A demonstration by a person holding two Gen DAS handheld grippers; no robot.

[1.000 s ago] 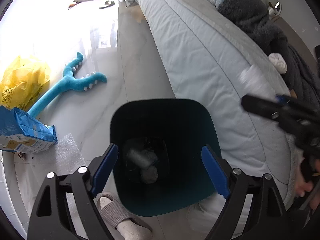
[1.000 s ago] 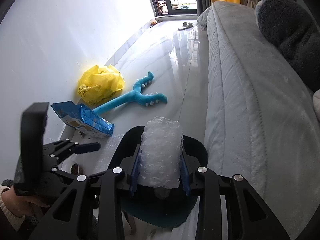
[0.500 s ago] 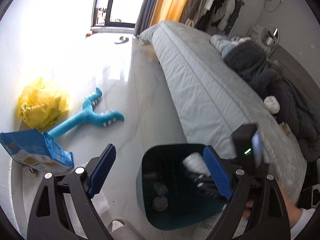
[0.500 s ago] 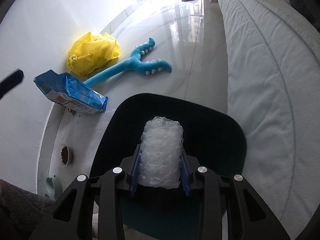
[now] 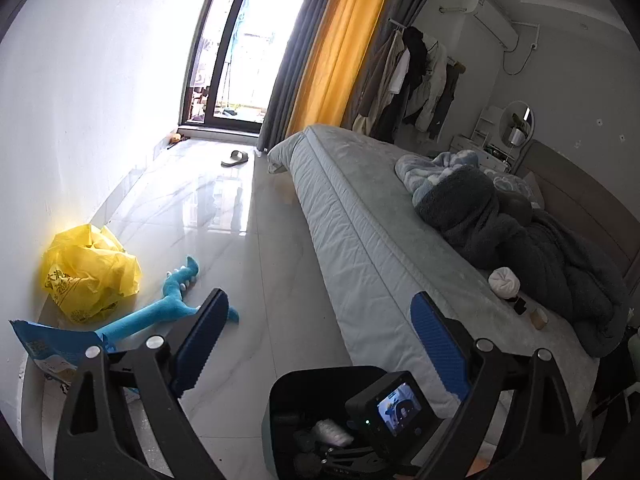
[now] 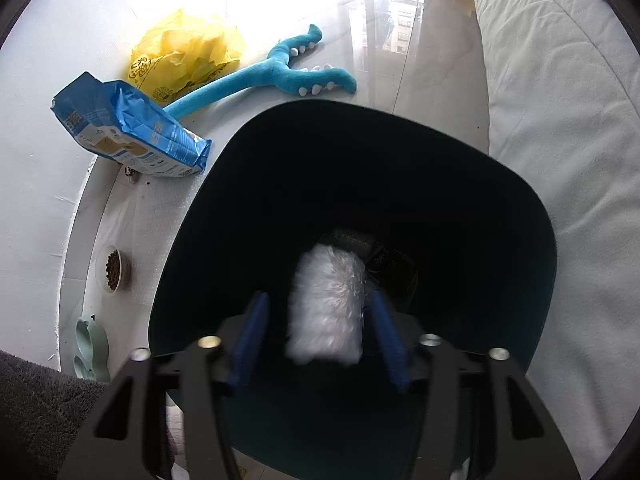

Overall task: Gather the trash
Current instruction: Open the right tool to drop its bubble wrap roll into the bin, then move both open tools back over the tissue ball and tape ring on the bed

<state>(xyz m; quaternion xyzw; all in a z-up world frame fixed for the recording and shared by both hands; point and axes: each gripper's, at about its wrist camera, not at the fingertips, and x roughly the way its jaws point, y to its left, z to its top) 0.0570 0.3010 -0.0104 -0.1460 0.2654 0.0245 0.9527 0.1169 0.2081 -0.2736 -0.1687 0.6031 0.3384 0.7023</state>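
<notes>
Right gripper (image 6: 320, 332): I see its fingers opening above the dark bin (image 6: 520, 216); the bubble wrap roll (image 6: 326, 304) is between them, blurred, not pressed.
Left gripper (image 5: 320, 344): fingers wide and opening, holding nothing.
Floor: blue plush toy (image 6: 276, 76), yellow bag (image 6: 188, 52).

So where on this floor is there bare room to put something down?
The widest bare floor runs between the blue plush toy and the bed. The wall side is crowded: yellow bag, blue food bag, pet bowl.
</notes>
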